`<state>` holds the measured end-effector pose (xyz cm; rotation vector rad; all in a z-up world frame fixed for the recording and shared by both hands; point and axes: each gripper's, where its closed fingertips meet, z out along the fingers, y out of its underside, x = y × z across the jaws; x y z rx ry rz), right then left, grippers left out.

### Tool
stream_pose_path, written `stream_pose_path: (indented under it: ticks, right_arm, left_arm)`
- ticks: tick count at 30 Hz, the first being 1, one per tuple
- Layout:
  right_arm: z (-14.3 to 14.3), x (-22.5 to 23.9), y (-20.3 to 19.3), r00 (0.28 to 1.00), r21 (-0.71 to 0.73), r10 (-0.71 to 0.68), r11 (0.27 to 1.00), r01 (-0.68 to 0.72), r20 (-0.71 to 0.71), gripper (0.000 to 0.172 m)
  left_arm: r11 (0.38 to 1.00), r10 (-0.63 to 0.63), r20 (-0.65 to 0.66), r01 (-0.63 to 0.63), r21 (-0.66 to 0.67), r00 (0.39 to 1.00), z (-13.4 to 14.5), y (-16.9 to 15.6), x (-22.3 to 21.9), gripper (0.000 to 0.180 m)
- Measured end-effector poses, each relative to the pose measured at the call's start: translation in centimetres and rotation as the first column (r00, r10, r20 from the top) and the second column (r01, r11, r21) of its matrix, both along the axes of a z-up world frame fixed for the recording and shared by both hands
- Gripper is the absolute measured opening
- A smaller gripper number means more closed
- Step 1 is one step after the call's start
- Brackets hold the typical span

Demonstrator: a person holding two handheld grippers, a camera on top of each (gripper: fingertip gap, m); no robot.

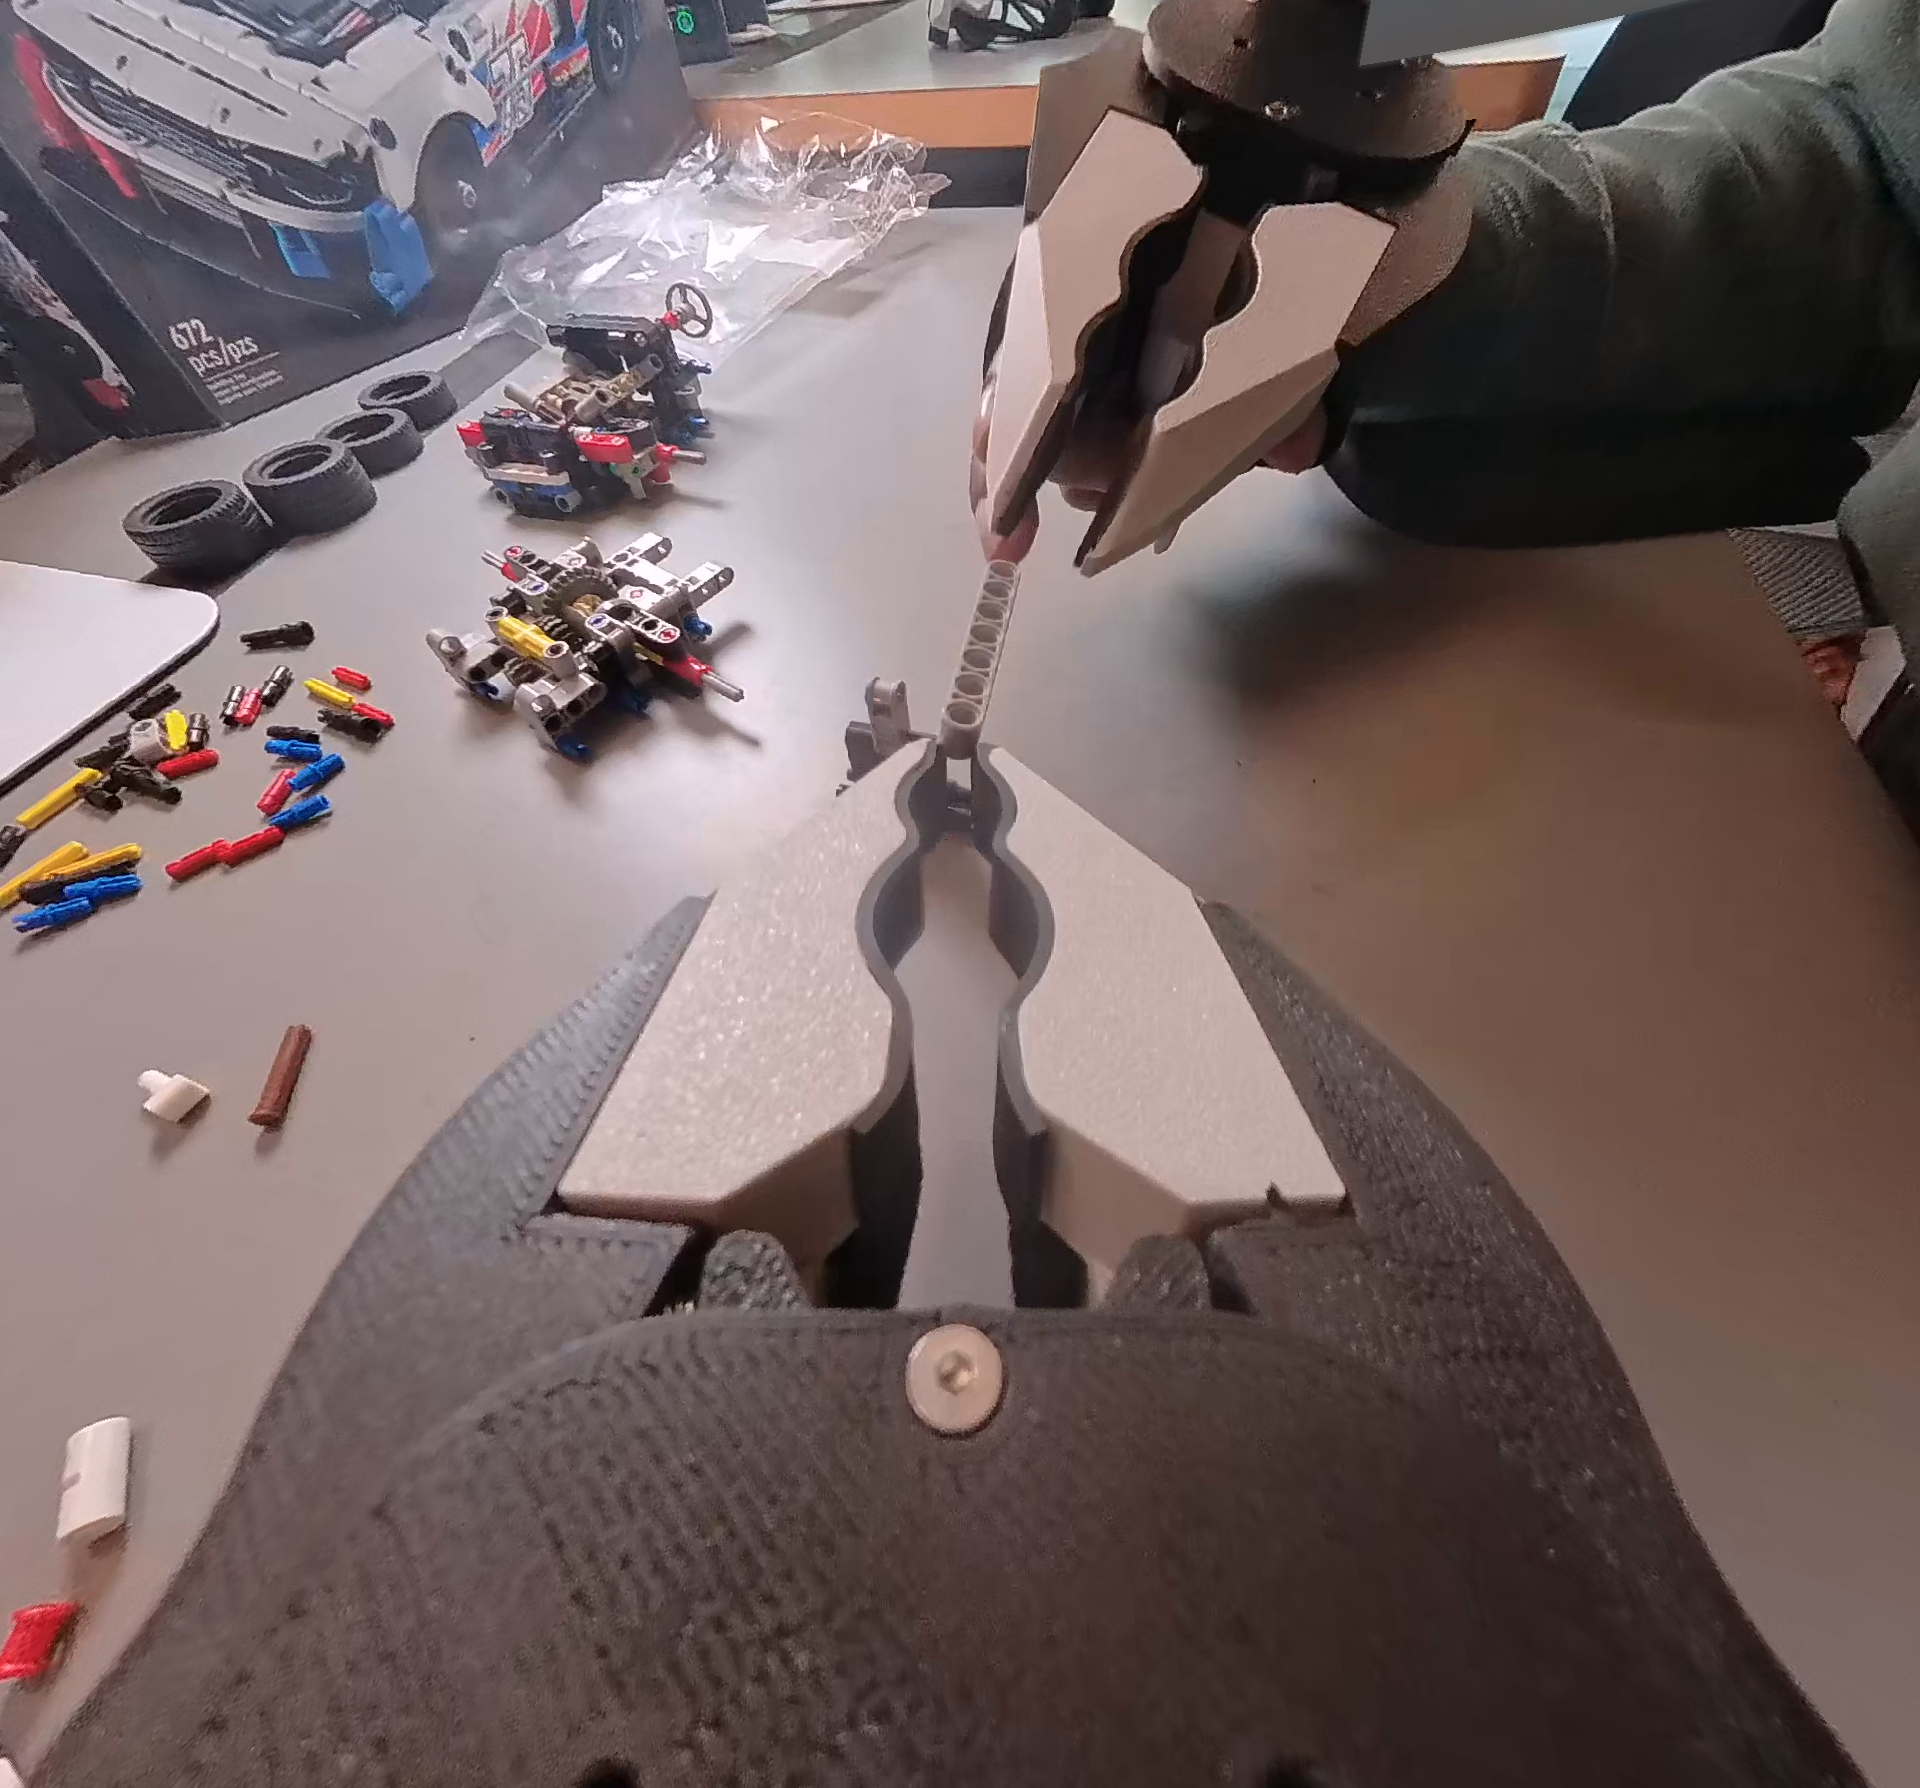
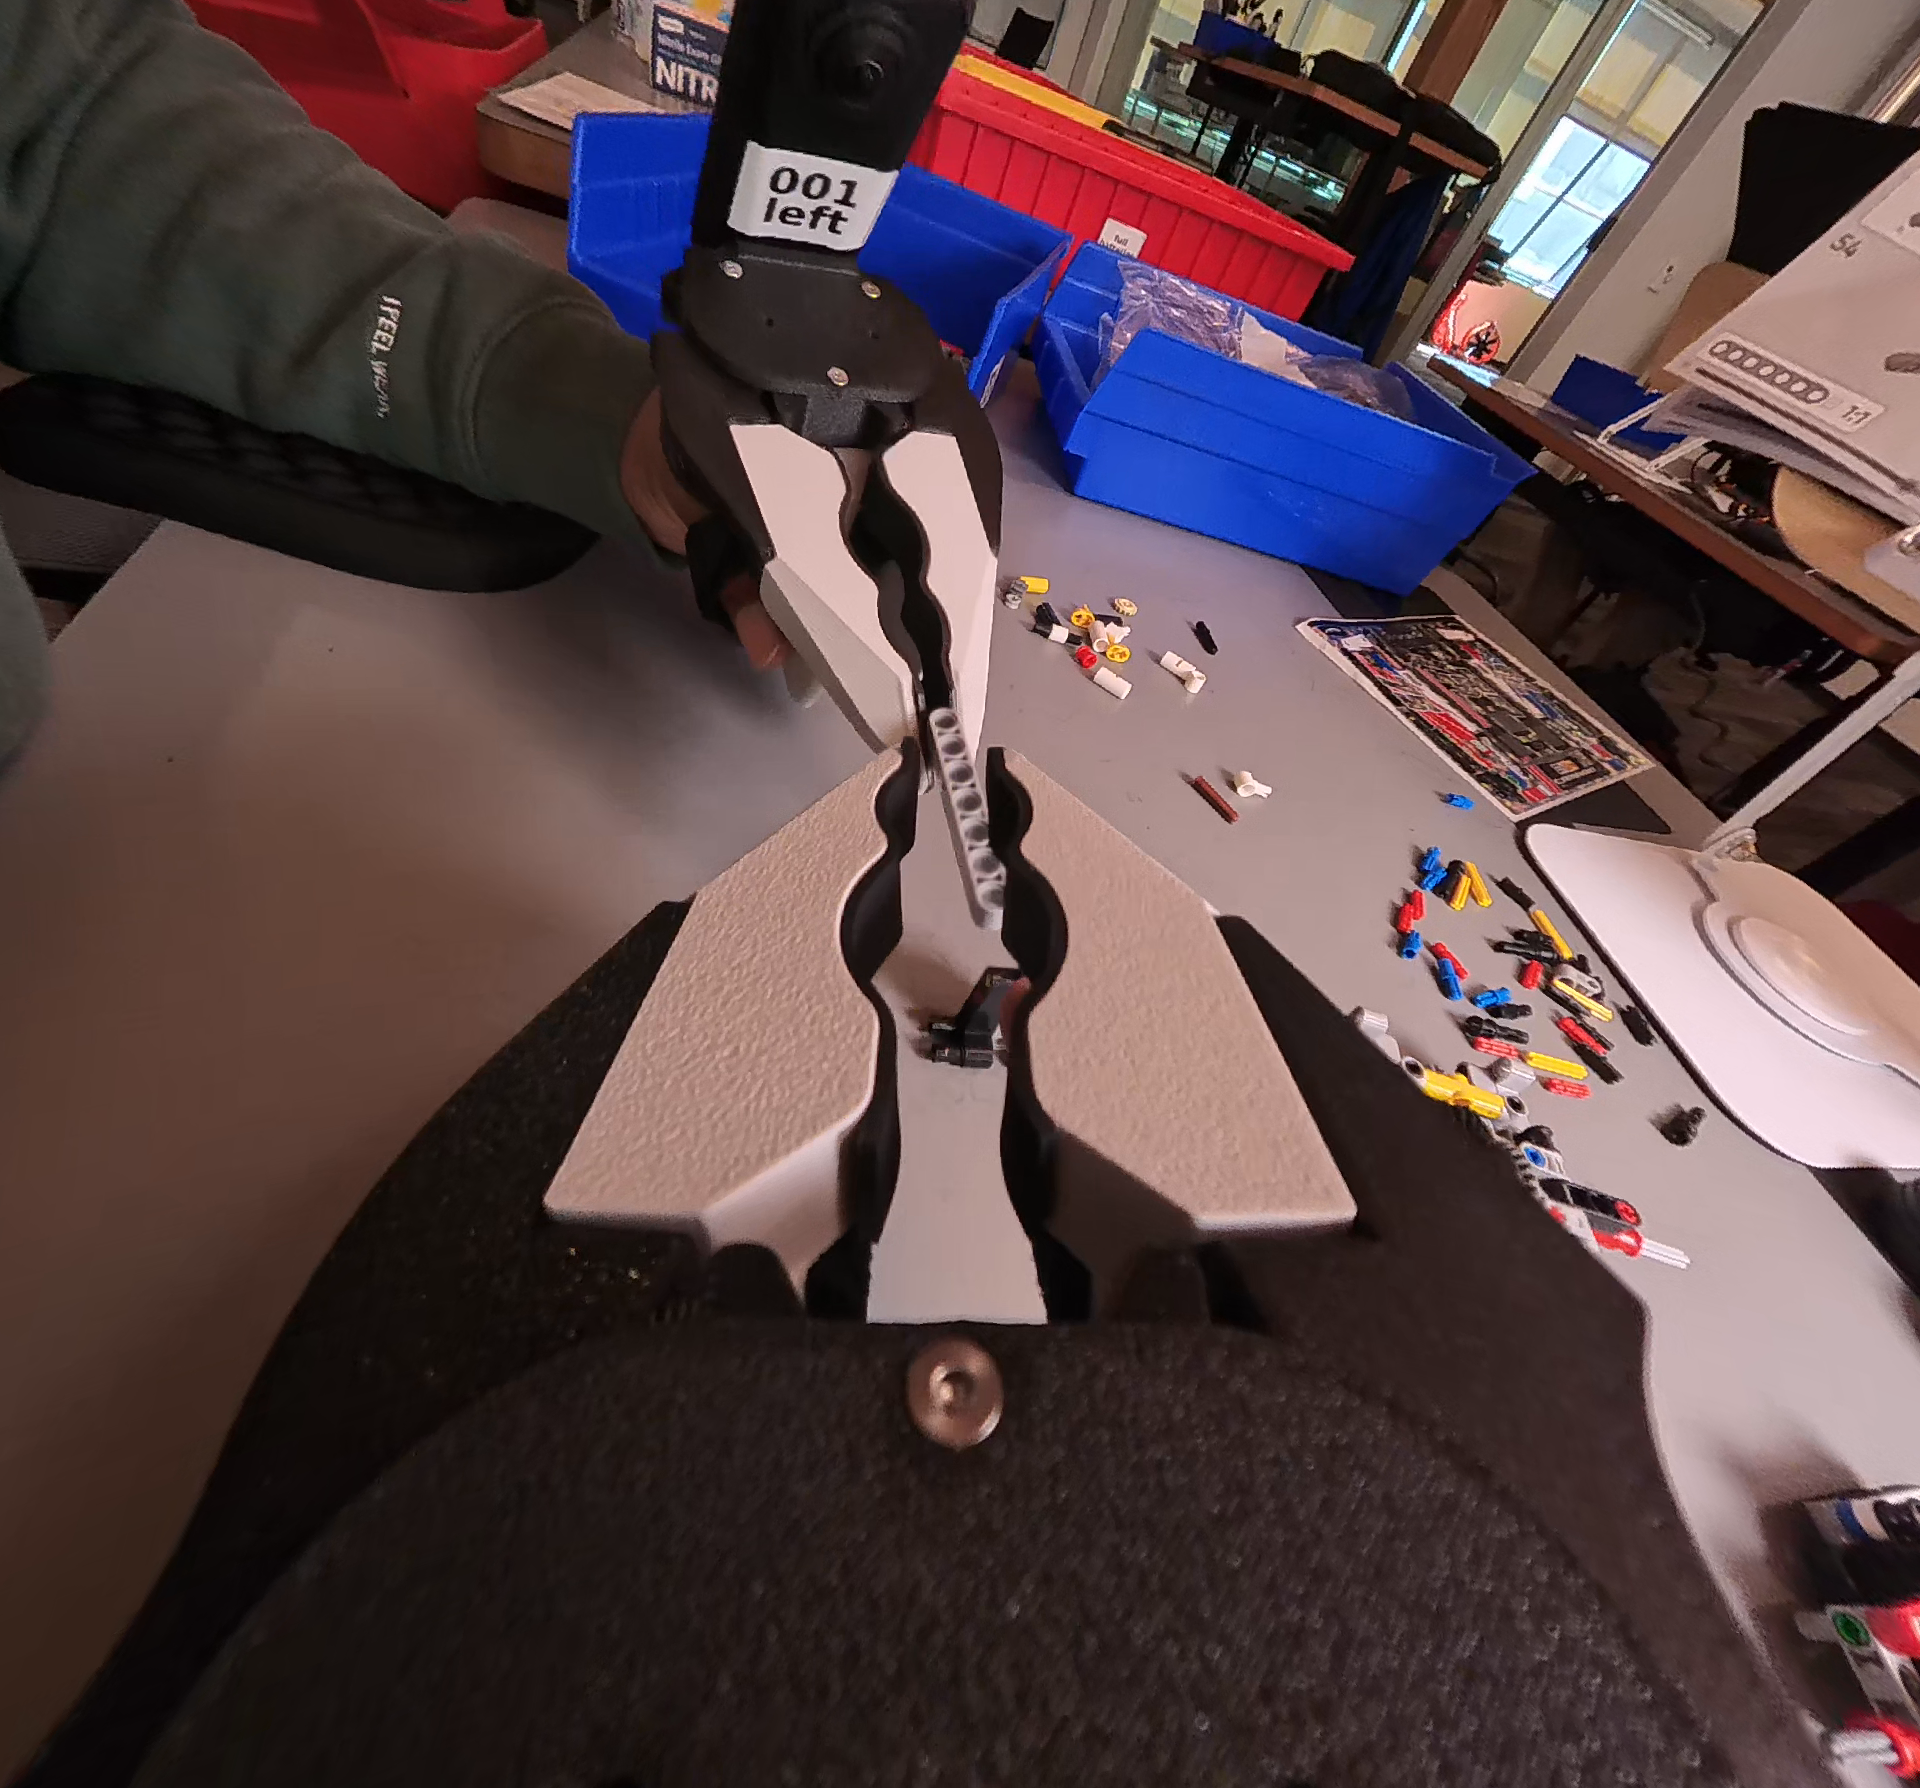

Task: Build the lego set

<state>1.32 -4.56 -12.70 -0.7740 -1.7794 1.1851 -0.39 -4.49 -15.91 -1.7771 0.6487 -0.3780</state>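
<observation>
Grey holed beam stands nearly upright off the table, its lower end clamped in the left tool. Above the beam, the right tool hangs with fingers slightly apart, one fingertip just at its top.

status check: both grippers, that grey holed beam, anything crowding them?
Left gripper shut on grey holed beam, low end. Right gripper jaws apart around the beam's other end; contact unclear. Small dark part on table beneath; otherwise unobstructed.
</observation>
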Motion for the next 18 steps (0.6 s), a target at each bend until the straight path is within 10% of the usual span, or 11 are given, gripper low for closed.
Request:
stream_pose_path:
  ticks: [18]
  right_arm:
    - [-1.7,-0.2,-0.9,0.998,0.034,0.025,0.999,-0.027,0.059,0.011]
  left_arm:
    - [1.000,-0.021,-0.007,0.021,-0.004,1.000,-0.1,-0.2,0.5,0.004]
